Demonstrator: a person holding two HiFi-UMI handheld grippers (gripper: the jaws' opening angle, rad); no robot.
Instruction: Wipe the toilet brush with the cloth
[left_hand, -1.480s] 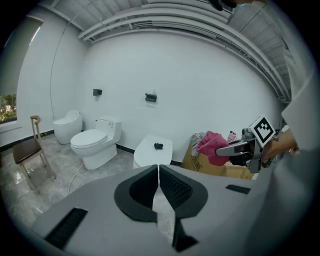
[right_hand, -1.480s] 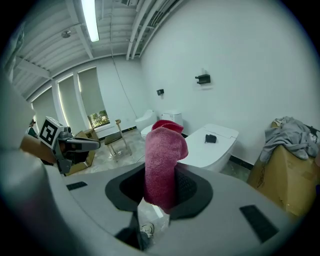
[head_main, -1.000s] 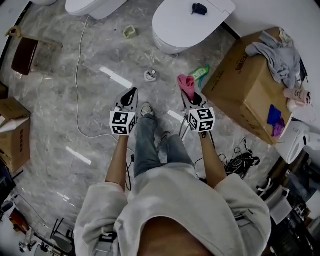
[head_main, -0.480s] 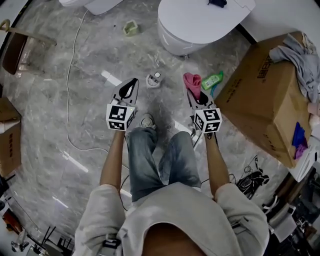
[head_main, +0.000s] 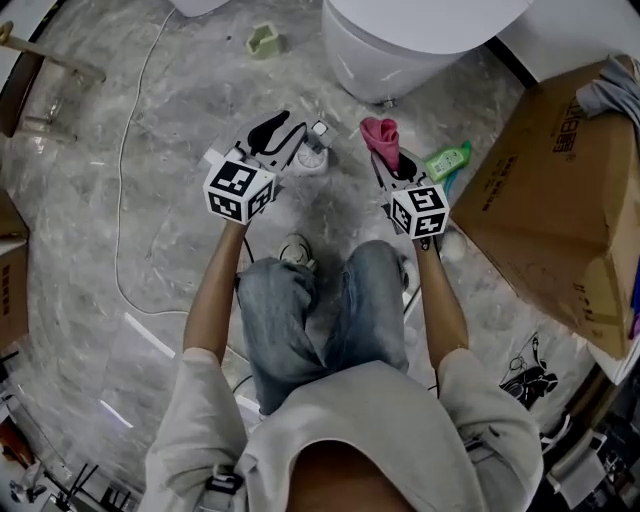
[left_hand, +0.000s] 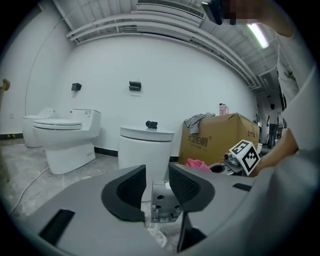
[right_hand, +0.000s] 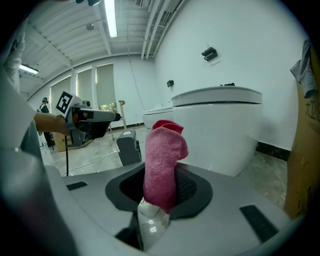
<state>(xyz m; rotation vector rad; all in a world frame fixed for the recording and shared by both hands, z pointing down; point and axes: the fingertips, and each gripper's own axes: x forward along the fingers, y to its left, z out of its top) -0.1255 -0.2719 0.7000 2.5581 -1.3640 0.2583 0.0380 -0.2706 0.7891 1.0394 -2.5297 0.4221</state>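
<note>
Left claw (head_main: 285, 128): jaws just opened and held apart, toilet brush (left_hand: 162, 200) framed between them. Right claw (head_main: 393, 172): closed on pink cloth (head_main: 380, 135).

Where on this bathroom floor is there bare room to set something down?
Bare marble floor lies at left, between the white cable and the person's legs, and beyond the cable toward the left edge. Crowded: around the toilet base, with the toilet brush, pink cloth, green bottle and cardboard box close together.
</note>
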